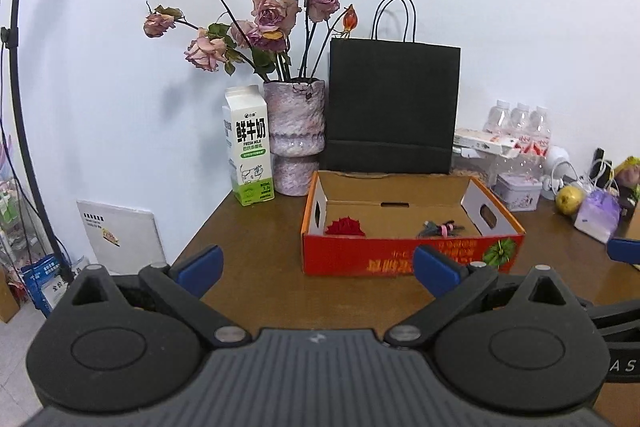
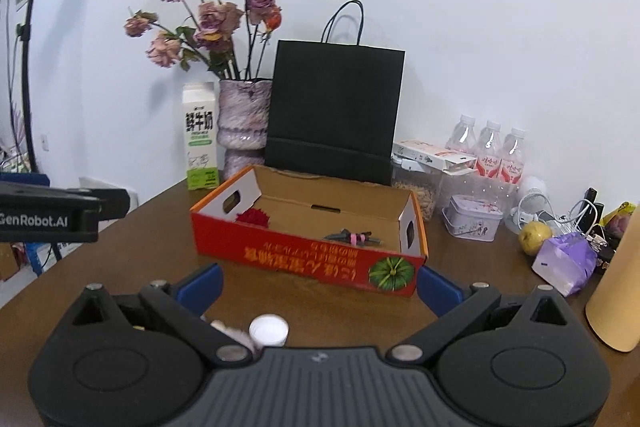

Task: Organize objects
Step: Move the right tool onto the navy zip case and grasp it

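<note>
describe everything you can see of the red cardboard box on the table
The red cardboard box is an open, lidless tray with orange rims, plain brown inside, and white end walls with hand-hole cutouts. Its front shows upside-down yellow print and a green pumpkin picture. It sits flat on the brown table, before the black paper bag, holding a red spiky object and a bundled cable.

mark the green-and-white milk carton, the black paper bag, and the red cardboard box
green-and-white milk carton (image 1: 250, 151), left wrist view, front panel.
black paper bag (image 1: 394, 107), left wrist view, front face.
red cardboard box (image 2: 288, 253), right wrist view, printed front wall.
</note>
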`<state>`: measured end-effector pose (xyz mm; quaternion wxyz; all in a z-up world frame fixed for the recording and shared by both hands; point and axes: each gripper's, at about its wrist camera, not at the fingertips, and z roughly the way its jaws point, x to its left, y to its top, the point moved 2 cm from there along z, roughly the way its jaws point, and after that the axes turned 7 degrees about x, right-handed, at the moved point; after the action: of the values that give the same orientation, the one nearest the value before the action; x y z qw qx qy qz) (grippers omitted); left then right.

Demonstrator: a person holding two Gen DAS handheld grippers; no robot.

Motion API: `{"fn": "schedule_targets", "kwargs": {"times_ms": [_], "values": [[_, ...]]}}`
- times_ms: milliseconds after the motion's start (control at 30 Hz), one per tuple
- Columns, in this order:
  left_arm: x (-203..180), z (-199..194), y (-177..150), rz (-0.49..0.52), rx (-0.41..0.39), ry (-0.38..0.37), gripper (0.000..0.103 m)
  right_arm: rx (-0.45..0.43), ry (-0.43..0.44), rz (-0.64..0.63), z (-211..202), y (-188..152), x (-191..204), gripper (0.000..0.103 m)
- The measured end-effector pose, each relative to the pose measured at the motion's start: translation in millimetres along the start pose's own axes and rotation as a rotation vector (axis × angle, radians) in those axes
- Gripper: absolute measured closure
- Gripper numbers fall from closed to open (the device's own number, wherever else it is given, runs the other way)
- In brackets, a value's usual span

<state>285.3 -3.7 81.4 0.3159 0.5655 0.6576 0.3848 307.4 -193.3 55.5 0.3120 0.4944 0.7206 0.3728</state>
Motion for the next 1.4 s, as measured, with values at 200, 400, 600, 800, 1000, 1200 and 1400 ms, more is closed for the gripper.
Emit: {"fn": "schedule_targets", "kwargs": {"times_ms": [200,400,600,800,1000,1200,1400], "values": [[3,-19,-27,0.011,-0.007,-0.02,0.0,-0.011,0.012,-0.01,-22,-25,5,0.0],[3,-28,-50,0.019,-0.012,-0.009,0.0,-0.004,0.017,-0.023,-33,-49,10,0.0],[0,-42,-71,0.042,-0.039,-0.01,0.0,0.014,0.023,-0.032,-36,-72,9,0.0],[-2,-46,-90,0.047,-0.031,-0.021,0.0,0.041,0.033,-0.028,-38,-96,5,0.0],[-1,-46,-107,0.05,-0.005,-0.039,0.0,0.074,0.03,-0.012,-35,-118,-1,0.0],[4,-39,-125,0.045,0.045,-0.057,0.0,0.108,0.033,0.007,-30,-137,-2,0.0],[9,-32,-132,0.035,0.071,-0.07,0.0,0.144,0.028,0.025,-20,-147,-4,0.0]]}}
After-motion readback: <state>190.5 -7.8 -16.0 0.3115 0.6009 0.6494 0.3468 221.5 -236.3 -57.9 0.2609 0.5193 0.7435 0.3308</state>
